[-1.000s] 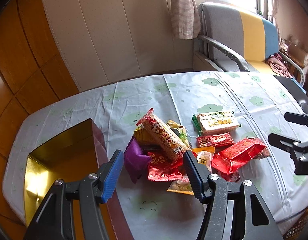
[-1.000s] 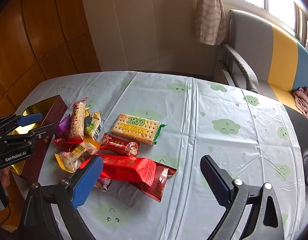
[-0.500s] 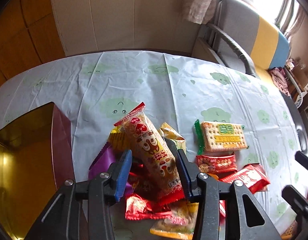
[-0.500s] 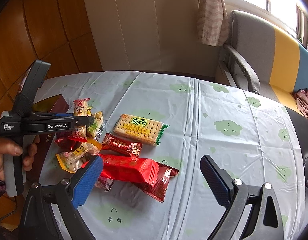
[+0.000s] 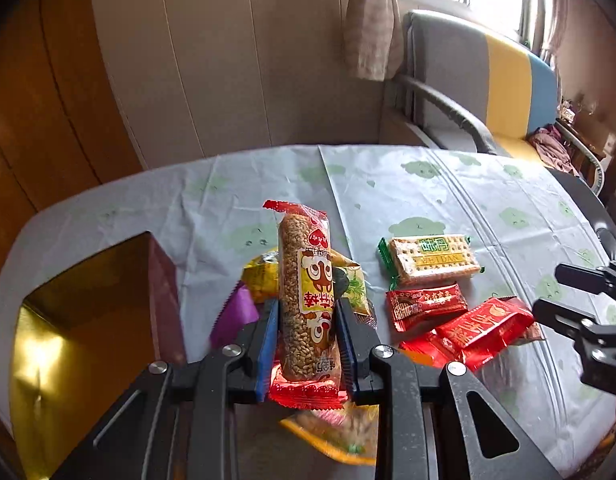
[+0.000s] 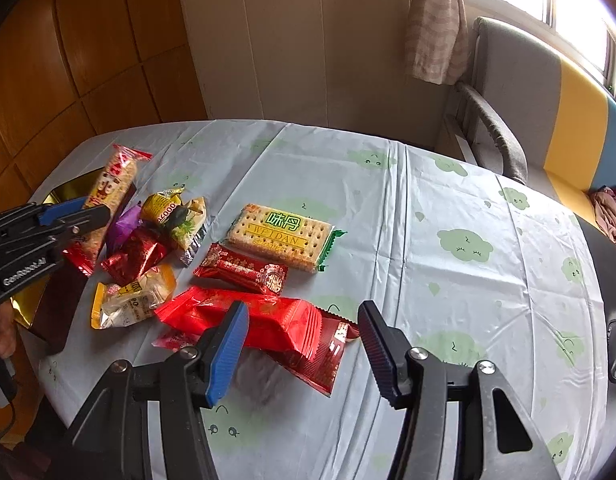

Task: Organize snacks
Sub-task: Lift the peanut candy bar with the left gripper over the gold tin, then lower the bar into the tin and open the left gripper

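My left gripper (image 5: 305, 320) is shut on a long puffed-rice bar in a red-ended wrapper (image 5: 303, 292) and holds it lifted above the snack pile; the bar (image 6: 107, 196) and the left gripper (image 6: 73, 216) also show in the right wrist view. My right gripper (image 6: 301, 320) is open and empty, low over the big red packet (image 6: 243, 318). On the table lie a Weidan cracker pack (image 6: 281, 236), a small red bar (image 6: 243, 274), a purple packet (image 5: 235, 314), yellow packets (image 6: 175, 216) and a clear-and-orange packet (image 6: 131, 296).
An open gold-lined box (image 5: 79, 340) stands at the table's left edge, left of the pile. The table has a pale cloud-print cloth (image 6: 448, 240). A striped armchair (image 6: 548, 120) stands behind the right side. Wood panels form the left wall.
My left gripper moved onto the pile, closed on the rice bar and lifted it upright. My right gripper moved forward over the big red packet and narrowed somewhat.
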A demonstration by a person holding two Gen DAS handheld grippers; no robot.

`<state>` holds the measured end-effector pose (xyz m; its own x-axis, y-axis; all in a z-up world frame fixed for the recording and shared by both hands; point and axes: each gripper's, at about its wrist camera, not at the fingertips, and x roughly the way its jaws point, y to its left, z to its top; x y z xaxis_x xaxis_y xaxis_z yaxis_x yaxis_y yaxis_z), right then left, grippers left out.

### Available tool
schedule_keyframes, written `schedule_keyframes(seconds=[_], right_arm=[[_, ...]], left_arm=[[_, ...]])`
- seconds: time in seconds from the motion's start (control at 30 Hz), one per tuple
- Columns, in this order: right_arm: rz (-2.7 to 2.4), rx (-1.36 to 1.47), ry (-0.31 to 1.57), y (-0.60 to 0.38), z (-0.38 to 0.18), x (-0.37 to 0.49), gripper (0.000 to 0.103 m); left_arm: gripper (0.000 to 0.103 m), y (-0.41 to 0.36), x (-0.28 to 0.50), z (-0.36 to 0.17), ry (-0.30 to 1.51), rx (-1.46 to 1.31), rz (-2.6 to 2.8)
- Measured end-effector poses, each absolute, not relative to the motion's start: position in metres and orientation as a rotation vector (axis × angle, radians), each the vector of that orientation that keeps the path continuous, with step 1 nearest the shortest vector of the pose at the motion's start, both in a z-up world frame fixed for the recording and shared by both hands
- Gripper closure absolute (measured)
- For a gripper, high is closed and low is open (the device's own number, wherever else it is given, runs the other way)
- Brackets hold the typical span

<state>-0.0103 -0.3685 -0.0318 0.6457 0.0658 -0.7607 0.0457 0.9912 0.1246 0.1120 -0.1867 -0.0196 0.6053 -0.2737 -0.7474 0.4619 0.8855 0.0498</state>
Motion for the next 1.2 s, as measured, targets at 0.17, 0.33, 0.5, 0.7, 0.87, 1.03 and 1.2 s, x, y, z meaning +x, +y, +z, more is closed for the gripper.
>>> schedule_keyframes(seconds=[0.17,0.33,0.5,0.7,0.87,1.03,1.2], right_arm=[[0.035,0.138,0.897,-0.362,-0.039,-0.009,0.045],[0.068,0.145,0.920,-0.349,-0.043,-0.009,0.045],[0.092,0.130,0.911,-0.329,-0.037,-0.009,0.045],[0.149,0.135,0.896,-0.298,-0.026,-0.002,0.048],[0.207,0.129,0.887,-0.268,-0.019,0.013,0.054],[0.253,0.127,0.895,-0.239,-0.015,0.031,0.055],[0.275,0.179,0.930,-0.225,-0.019,0.055,0.055]], left_arm=[[0.075,-0.163,0.093,0.001,0.756,0.220,-0.412],[0.075,-0.139,0.078,0.011,0.730,0.198,-0.388],[0.075,-0.113,0.070,0.011,0.739,0.163,-0.353],[0.075,-0.078,0.071,0.002,0.772,0.118,-0.302],[0.075,-0.035,0.084,-0.012,0.848,0.021,-0.251],[0.075,0.003,0.102,-0.028,0.912,-0.065,-0.190],[0.075,0.019,0.121,-0.040,0.954,-0.108,-0.200]])
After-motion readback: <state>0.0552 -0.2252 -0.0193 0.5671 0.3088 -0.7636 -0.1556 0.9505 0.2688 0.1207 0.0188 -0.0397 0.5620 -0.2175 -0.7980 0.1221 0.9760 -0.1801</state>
